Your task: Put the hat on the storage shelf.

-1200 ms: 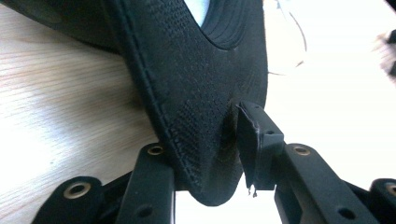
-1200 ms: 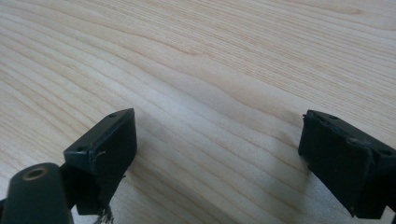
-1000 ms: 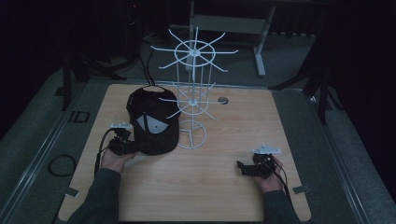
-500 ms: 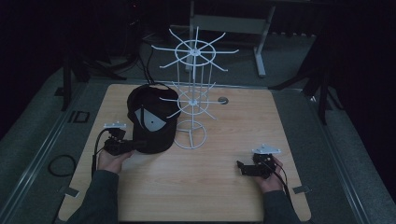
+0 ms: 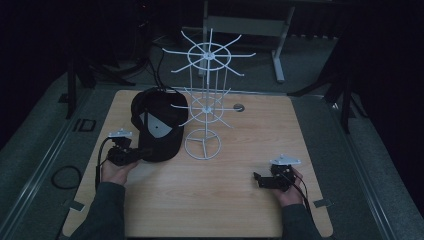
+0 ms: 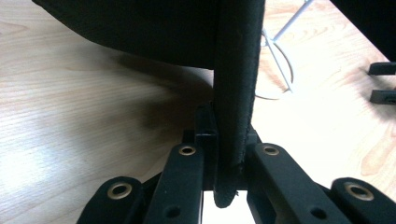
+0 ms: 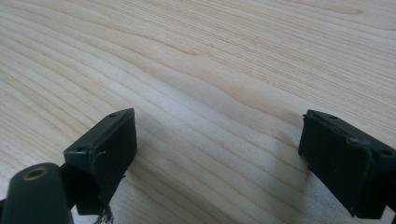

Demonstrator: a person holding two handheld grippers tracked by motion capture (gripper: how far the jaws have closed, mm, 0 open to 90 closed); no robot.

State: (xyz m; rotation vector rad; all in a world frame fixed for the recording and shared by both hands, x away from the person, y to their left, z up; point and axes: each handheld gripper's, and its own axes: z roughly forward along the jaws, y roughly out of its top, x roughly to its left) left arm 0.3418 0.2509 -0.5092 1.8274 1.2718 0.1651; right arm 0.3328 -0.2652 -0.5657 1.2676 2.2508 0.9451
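Observation:
A black cap point(image 5: 159, 127) stands tipped up on the wooden table point(image 5: 225, 210), left of a white wire display stand point(image 5: 205, 100). Its inside and a pale label face the camera. My left gripper point(image 5: 131, 154) is shut on the edge of the brim. In the left gripper view the brim point(image 6: 236, 84) runs upright between the two jaws of that gripper point(image 6: 229, 158), which are pressed on it. My right gripper point(image 5: 257, 178) rests low at the table's near right, jaws pointing left. In the right gripper view it point(image 7: 219, 154) stands open over bare wood.
The stand's round base point(image 5: 202, 147) sits just right of the cap, and its wire arms spread out above it. A small round hole point(image 5: 238, 107) lies in the table behind the stand. Dark floor and metal frames surround the table.
The cap has been tipped up from lying flatter on the table. The left gripper has shifted slightly with the brim. The right gripper has stayed where it was.

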